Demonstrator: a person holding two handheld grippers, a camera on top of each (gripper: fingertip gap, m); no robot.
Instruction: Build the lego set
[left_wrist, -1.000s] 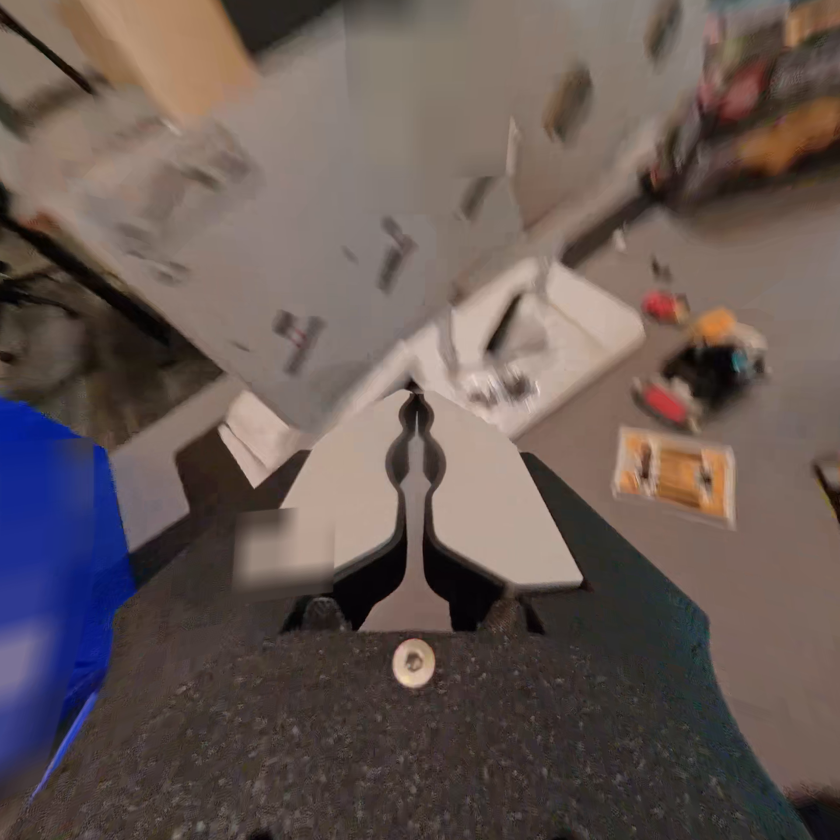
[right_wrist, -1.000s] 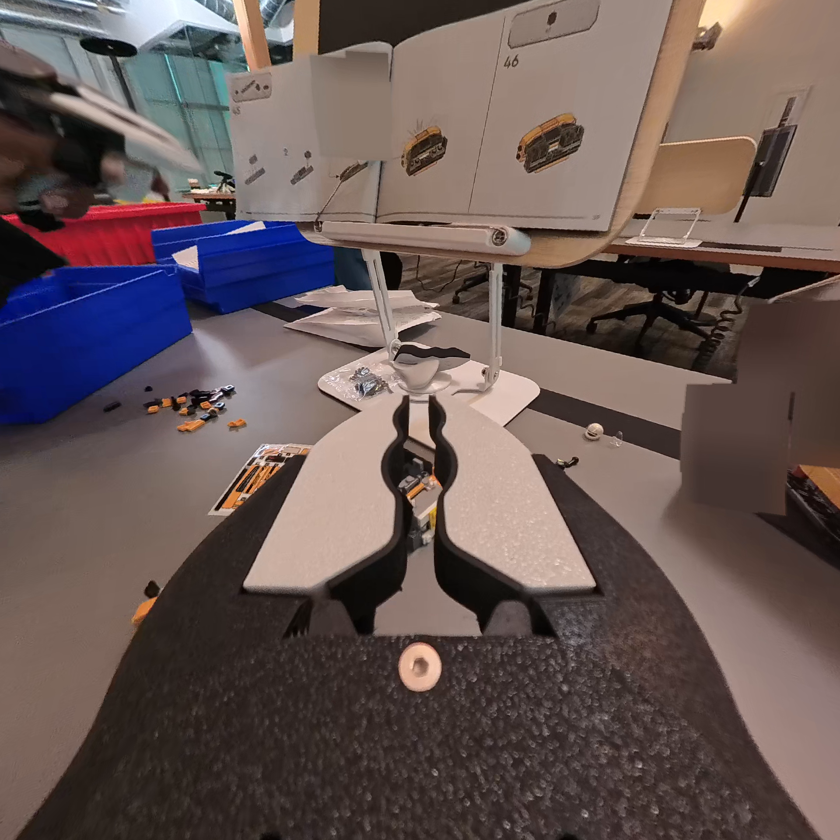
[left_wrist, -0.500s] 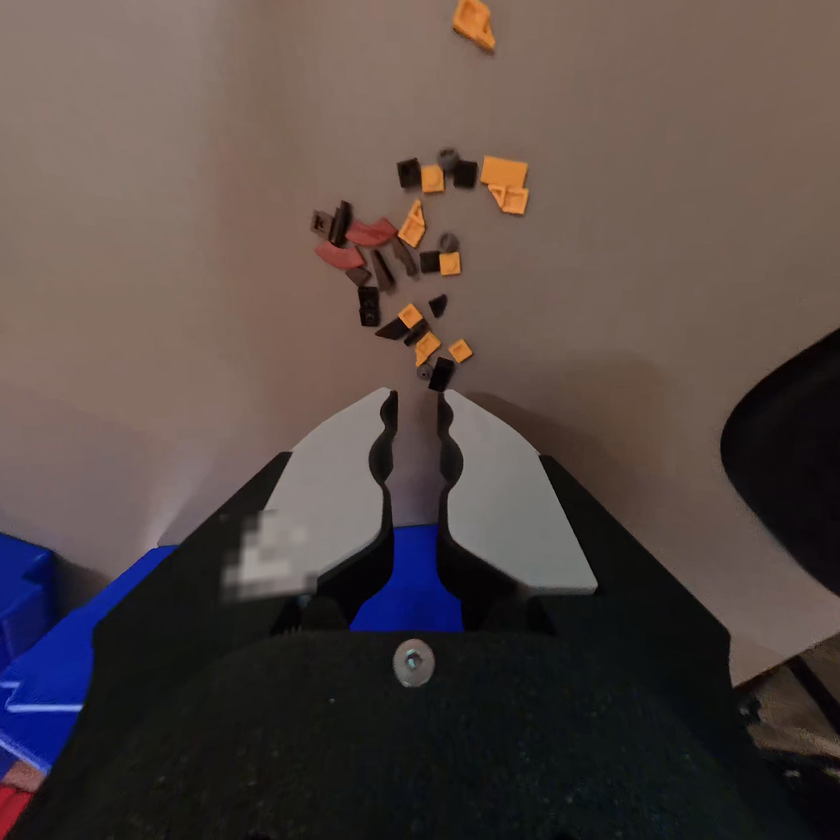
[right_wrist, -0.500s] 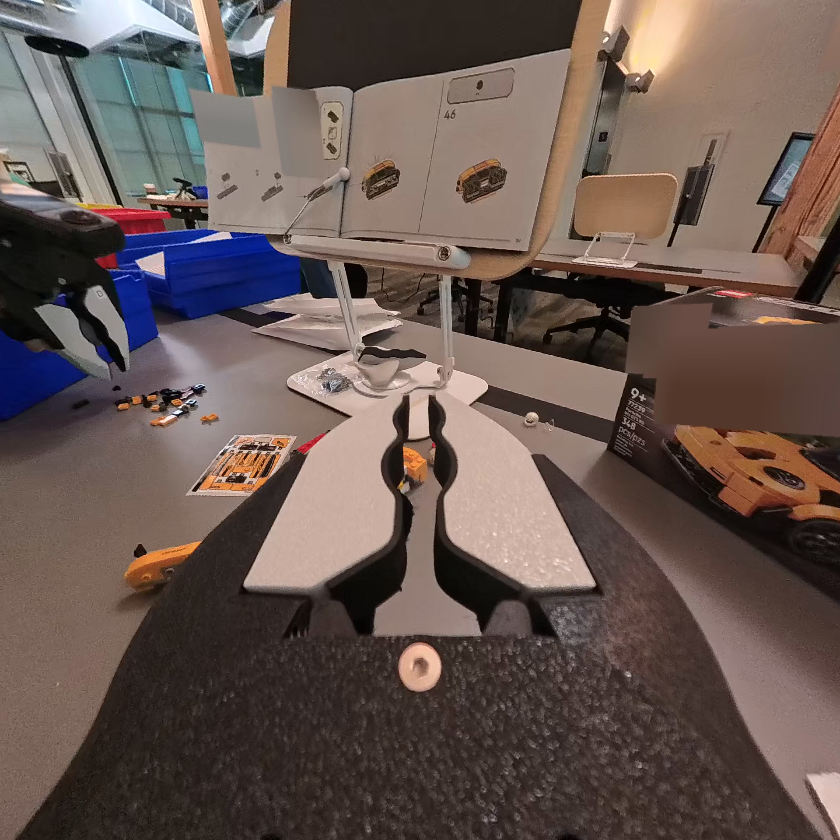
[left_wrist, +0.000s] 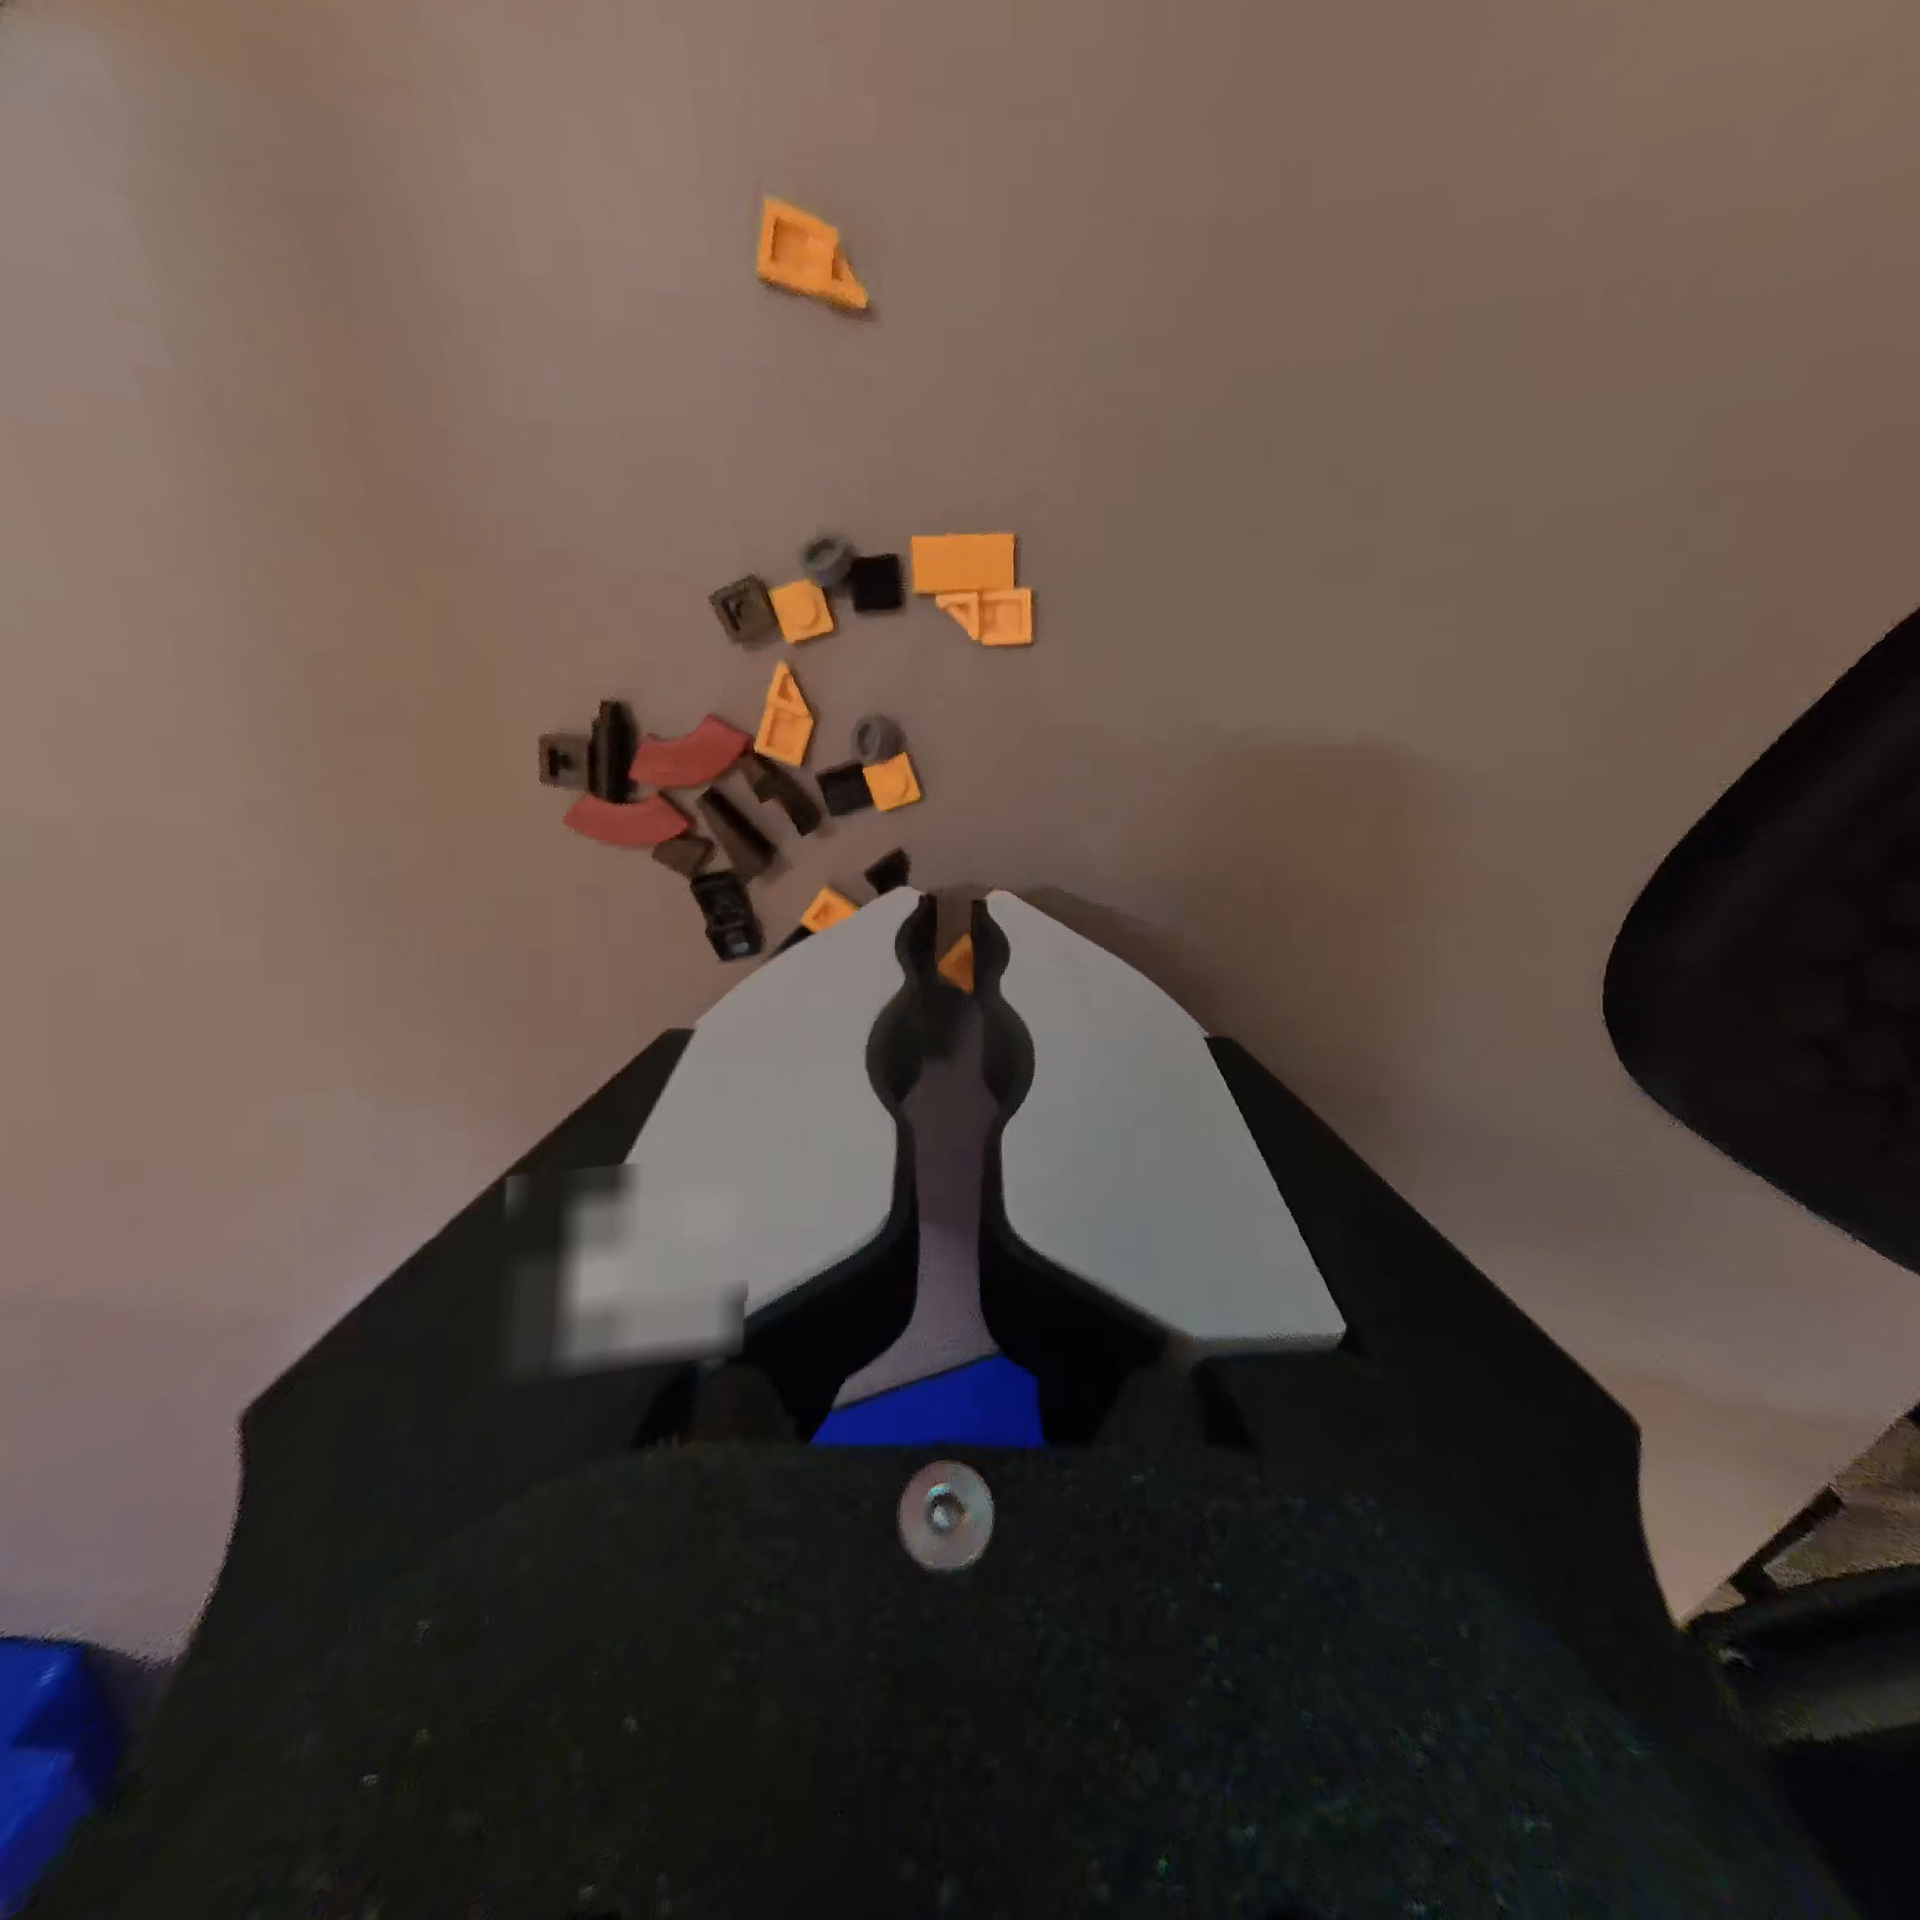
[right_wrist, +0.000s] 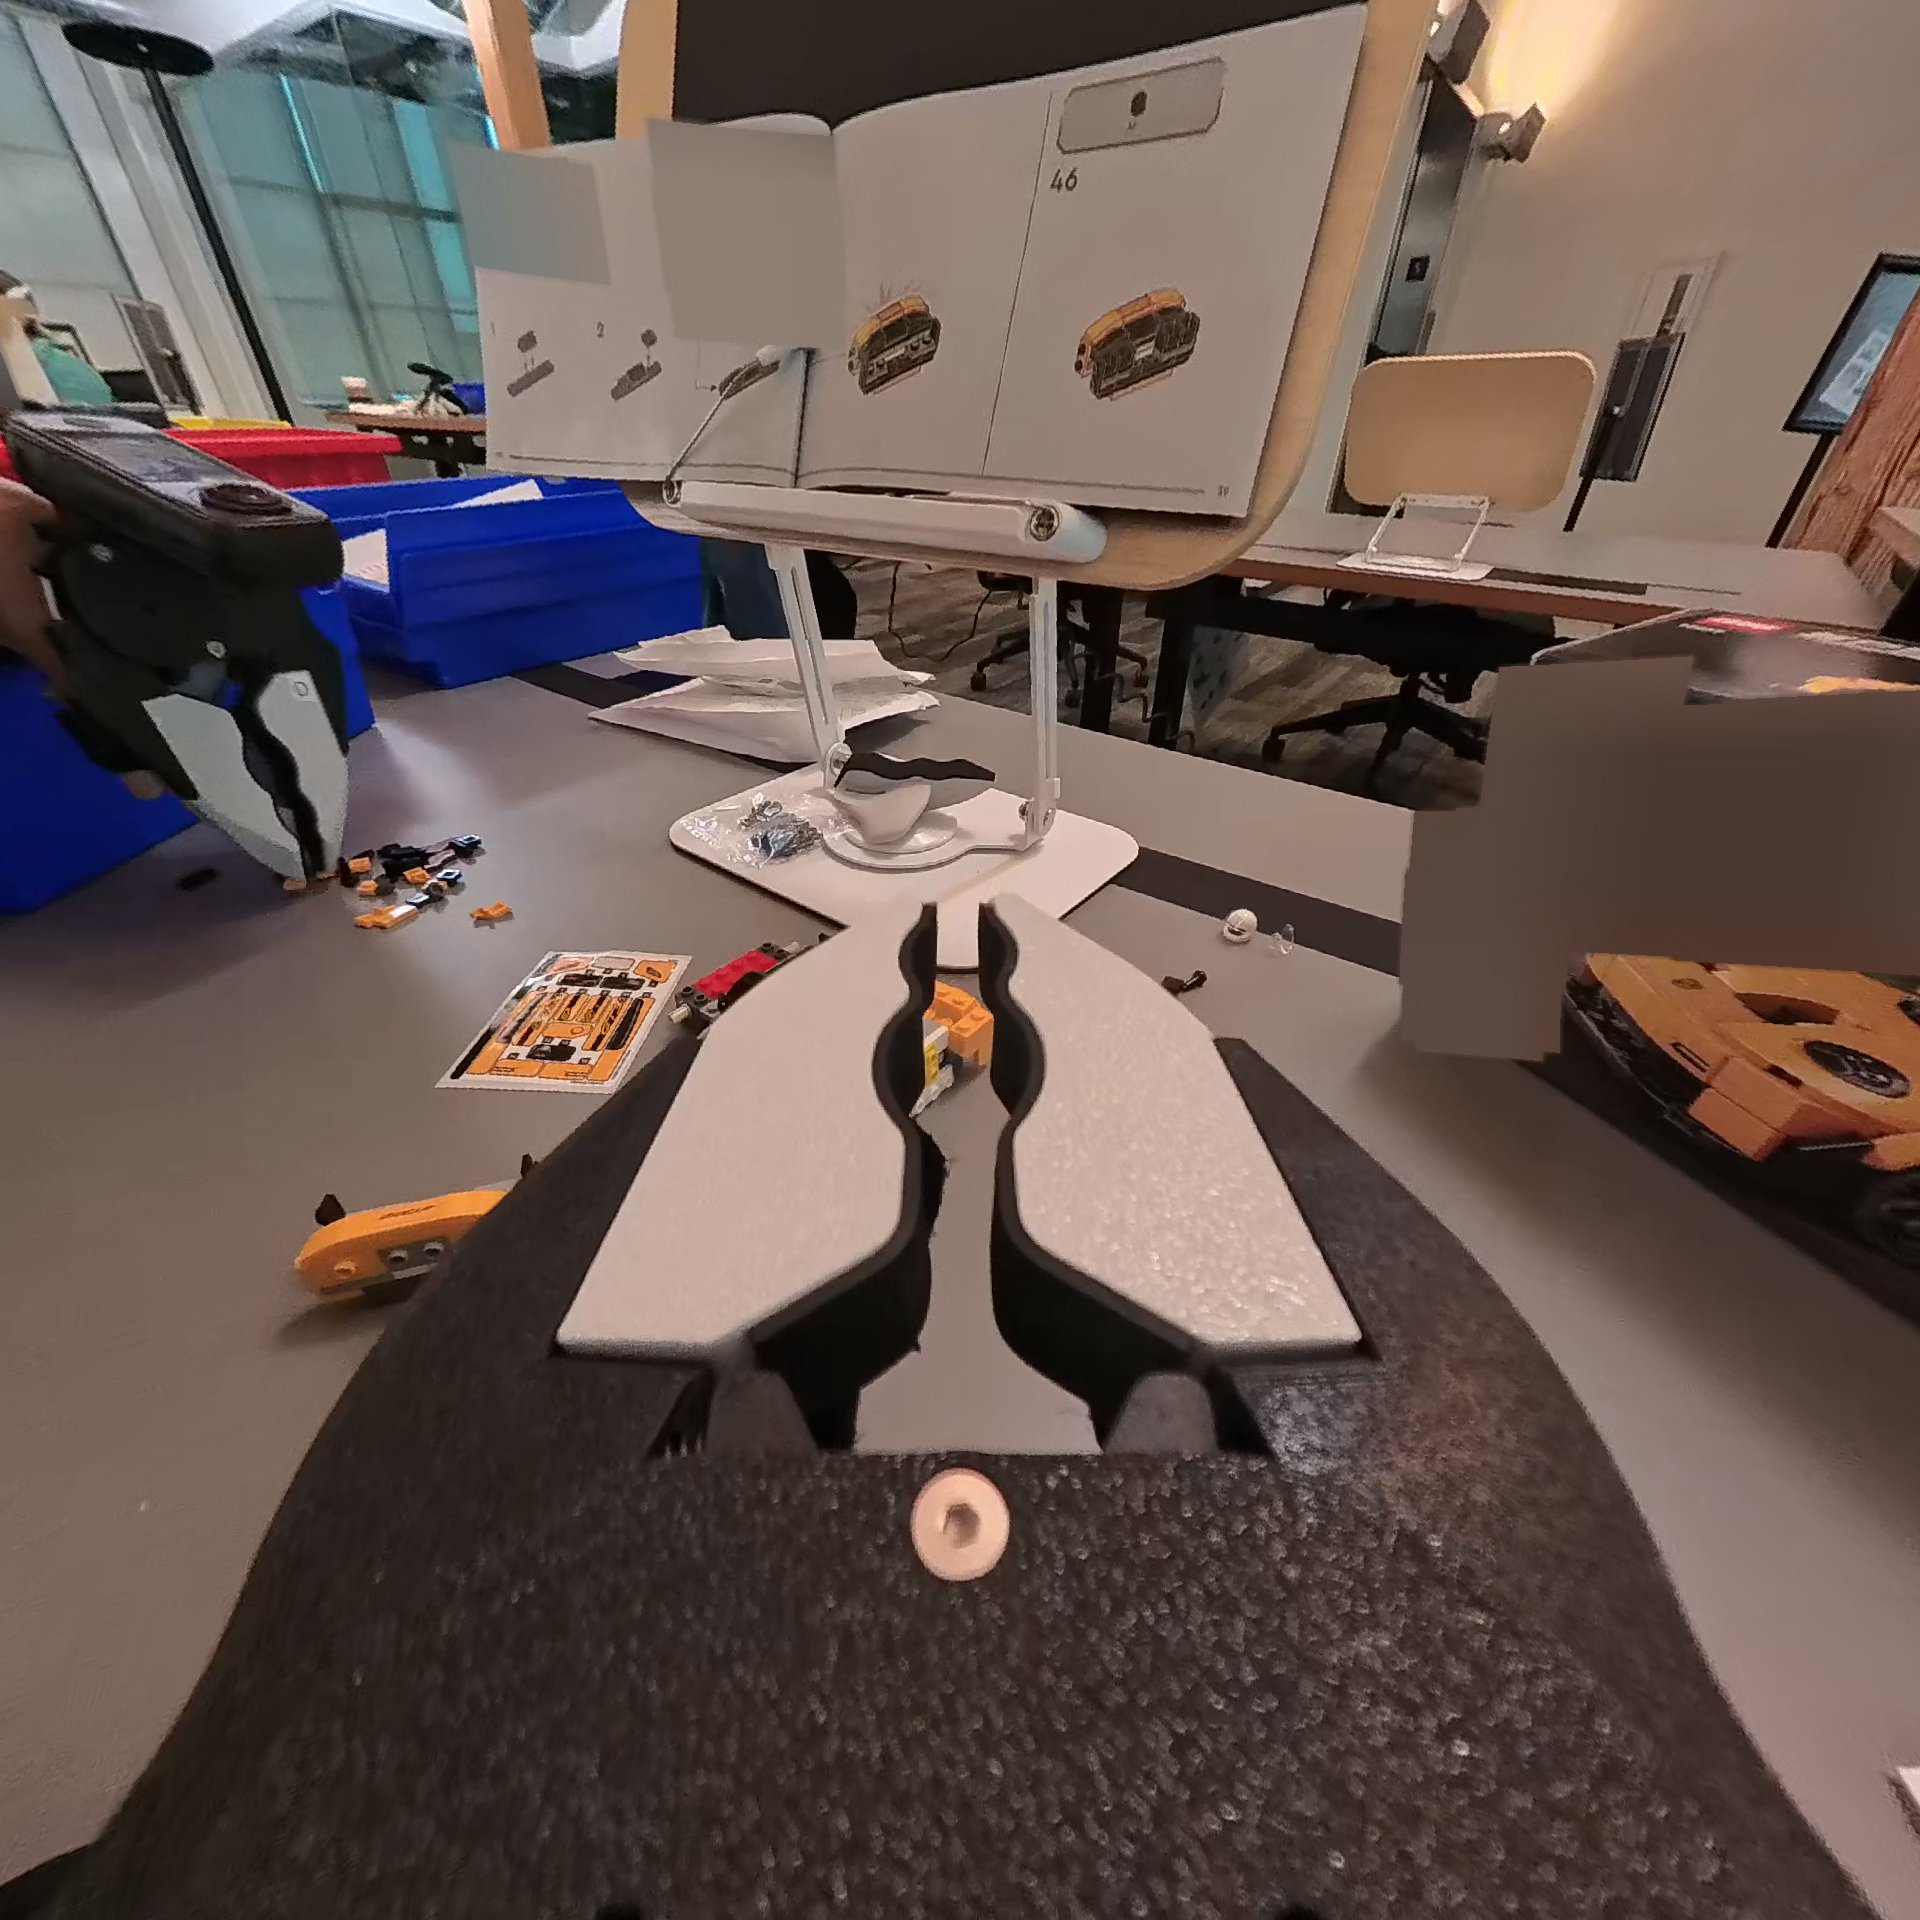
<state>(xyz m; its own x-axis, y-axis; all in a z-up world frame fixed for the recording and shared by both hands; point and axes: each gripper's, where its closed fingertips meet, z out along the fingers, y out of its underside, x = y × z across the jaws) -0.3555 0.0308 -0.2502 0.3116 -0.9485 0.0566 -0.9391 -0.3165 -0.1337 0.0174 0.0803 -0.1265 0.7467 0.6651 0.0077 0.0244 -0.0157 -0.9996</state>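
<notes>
Both tongs are over the grey table (right_wrist: 208, 1195). Left gripper (left_wrist: 948, 914) points down at the near end of a scatter of loose bricks (left_wrist: 790, 727), its jaws nearly together around a small orange piece (left_wrist: 956, 961); whether they truly pinch it I cannot tell. Beyond its tips lie black, orange and dark red parts, and farthest off a lone orange wedge plate (left_wrist: 805, 255).

Right gripper (right_wrist: 958, 920) has its jaws a little apart, with an orange and white partial build (right_wrist: 951, 1039) showing in the gap; whether they grip it I cannot tell. Near its left side rests an orange curved sub-assembly (right_wrist: 390, 1242), then a sticker sheet (right_wrist: 566, 1023) and a red and black piece (right_wrist: 727, 982). At the table's right edge lies the set's box (right_wrist: 1766, 1091). Farther in, a white stand (right_wrist: 935, 862) holds the open instruction booklet (right_wrist: 987, 291). Blue bins (right_wrist: 520, 582) line the far left edge.
</notes>
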